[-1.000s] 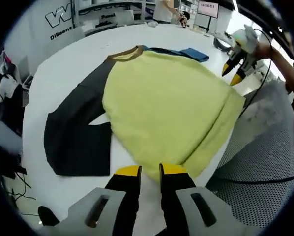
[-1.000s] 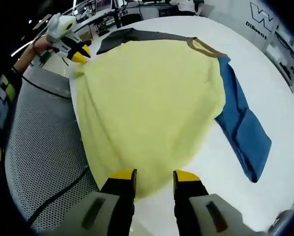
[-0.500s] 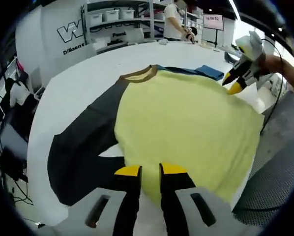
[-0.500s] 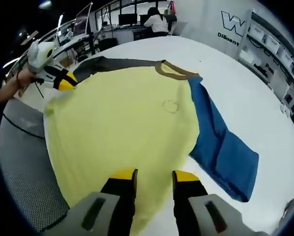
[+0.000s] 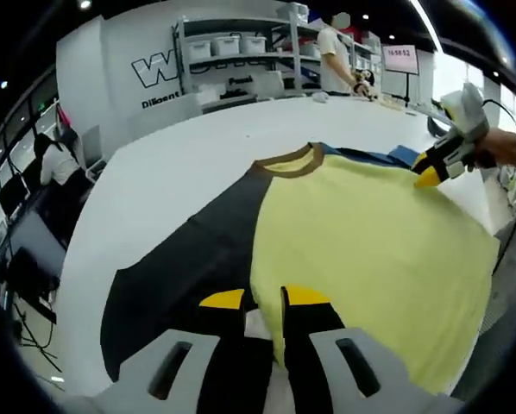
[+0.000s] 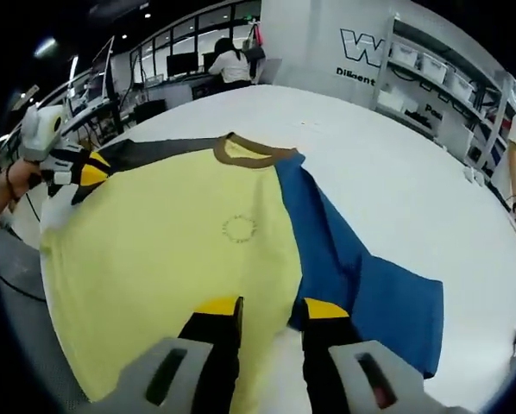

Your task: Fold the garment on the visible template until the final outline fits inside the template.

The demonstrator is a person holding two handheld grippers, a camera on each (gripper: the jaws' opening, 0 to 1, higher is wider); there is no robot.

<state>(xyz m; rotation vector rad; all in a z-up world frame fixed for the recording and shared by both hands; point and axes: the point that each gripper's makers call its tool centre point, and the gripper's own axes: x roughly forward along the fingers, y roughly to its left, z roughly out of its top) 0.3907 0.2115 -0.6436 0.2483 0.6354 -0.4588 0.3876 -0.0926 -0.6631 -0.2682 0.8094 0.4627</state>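
A shirt with a yellow body [image 5: 370,250], a brown collar [image 5: 288,164], a dark grey sleeve [image 5: 180,276] and a blue sleeve [image 6: 370,293] lies spread on the white table [image 5: 180,155]. My left gripper [image 5: 263,298] is shut on the yellow hem at the corner beside the grey sleeve. My right gripper [image 6: 272,307] grips the hem corner near the blue sleeve, with yellow cloth between its jaws. In the left gripper view the right gripper [image 5: 432,172] meets the far edge of the yellow cloth. In the right gripper view the left gripper [image 6: 90,175] holds a raised corner.
Shelves with white bins [image 5: 232,52] and a standing person [image 5: 336,52] are beyond the table's far side. Another person [image 6: 232,65] sits at desks with monitors. Bare white tabletop [image 6: 387,190] stretches past the collar and the blue sleeve.
Both grippers have carried the yellow hem from the table's edge inward toward the collar. The hem no longer hangs over the edge, and the sleeves and collar appear closer.
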